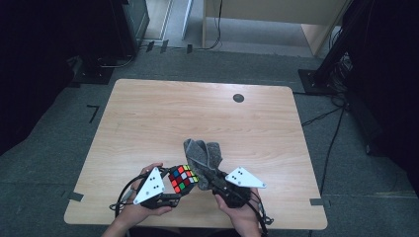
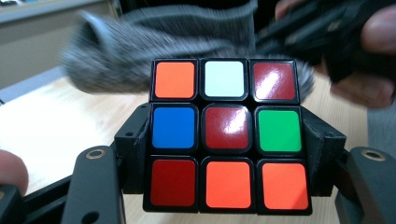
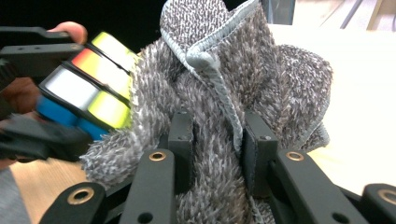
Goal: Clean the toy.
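A colour cube (image 1: pixel 183 178) (image 2: pixel 226 135) is clamped between the jaws of my left gripper (image 1: pixel 170 190) (image 2: pixel 224 156) near the table's front edge; its pads press on the cube's left and right sides. A grey fuzzy cloth (image 1: pixel 203 154) (image 3: pixel 233 93) is bunched between the jaws of my right gripper (image 1: pixel 210 180) (image 3: pixel 217 149), which is shut on it. The cloth rests against the cube's far side (image 3: pixel 100 79). The right gripper, with the hand that holds it (image 2: pixel 355 42), lies just behind the cube in the left gripper view.
The light wooden table (image 1: pixel 148 113) has a small dark round cap (image 1: pixel 238 98) near its back right. Dark stands and cables sit on the grey floor around it, and black tape marks (image 1: pixel 75 196) lie by the front corners.
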Available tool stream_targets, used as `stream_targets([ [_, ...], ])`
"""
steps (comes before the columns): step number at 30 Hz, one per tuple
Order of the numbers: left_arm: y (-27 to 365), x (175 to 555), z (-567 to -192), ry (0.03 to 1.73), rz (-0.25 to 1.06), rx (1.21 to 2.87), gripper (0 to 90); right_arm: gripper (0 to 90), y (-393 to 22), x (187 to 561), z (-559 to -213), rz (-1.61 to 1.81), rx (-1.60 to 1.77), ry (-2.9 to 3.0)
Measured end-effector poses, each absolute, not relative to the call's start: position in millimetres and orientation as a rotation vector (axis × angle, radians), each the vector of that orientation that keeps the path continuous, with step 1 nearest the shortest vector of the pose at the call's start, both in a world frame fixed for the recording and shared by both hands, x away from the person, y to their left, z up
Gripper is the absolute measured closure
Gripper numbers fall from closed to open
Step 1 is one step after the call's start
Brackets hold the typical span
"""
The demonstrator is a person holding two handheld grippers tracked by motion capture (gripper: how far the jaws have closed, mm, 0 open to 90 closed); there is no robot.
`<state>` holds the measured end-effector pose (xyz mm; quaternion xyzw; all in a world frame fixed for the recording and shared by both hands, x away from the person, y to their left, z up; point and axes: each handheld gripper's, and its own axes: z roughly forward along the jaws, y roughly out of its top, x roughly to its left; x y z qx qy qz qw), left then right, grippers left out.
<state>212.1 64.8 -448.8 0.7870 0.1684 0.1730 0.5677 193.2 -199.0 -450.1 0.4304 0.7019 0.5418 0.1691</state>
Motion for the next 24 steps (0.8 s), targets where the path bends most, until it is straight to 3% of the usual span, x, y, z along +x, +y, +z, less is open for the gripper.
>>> stream_targets([
  [8, 53, 209, -458, 0.356, 0.437, 1.93, 34.2, 69.7, -181, 173, -421, 1.594, 0.989, 1.968],
  [16, 66, 211, -446, 0.377, 0.405, 1.837, 34.2, 70.3, -193, 184, -446, 1.497, 1.137, 1.93],
  [24, 56, 207, -454, 0.347, 0.478, 1.905, 34.2, 70.2, -183, 171, -424, 1.659, 1.058, 1.899],
])
